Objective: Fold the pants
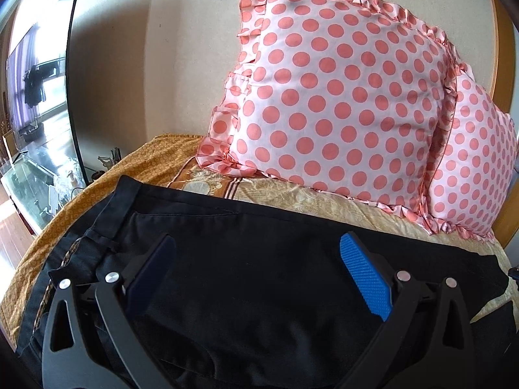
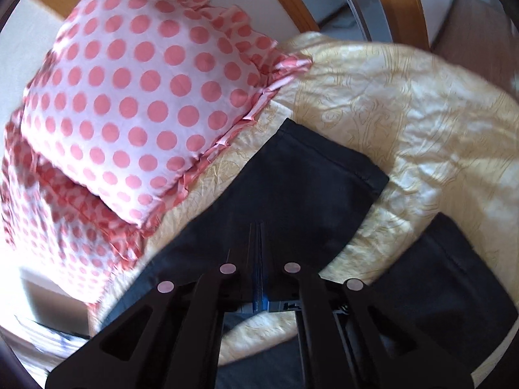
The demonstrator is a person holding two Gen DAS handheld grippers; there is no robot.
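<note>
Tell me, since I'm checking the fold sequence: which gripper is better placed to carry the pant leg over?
Right. The right gripper is shut on the black pants near the leg hem, while the left gripper hangs open above the waistband end, gripping nothing.

far edge of the bed: two polka-dot pillows (image 1: pixel 340 97) propped against the wall, so I've got no way through back there.
left edge: orange sheet (image 1: pixel 107 191) is bare, and I can come in over it.
middle: black pants (image 1: pixel 259 259) lie flat and low, easy to pass above.
right side: open cream bedspread (image 2: pixel 421 107) past the pant leg hem (image 2: pixel 331 168), lots of room.
beyond the left edge: glass stand with a TV (image 1: pixel 42 97) close by.
</note>
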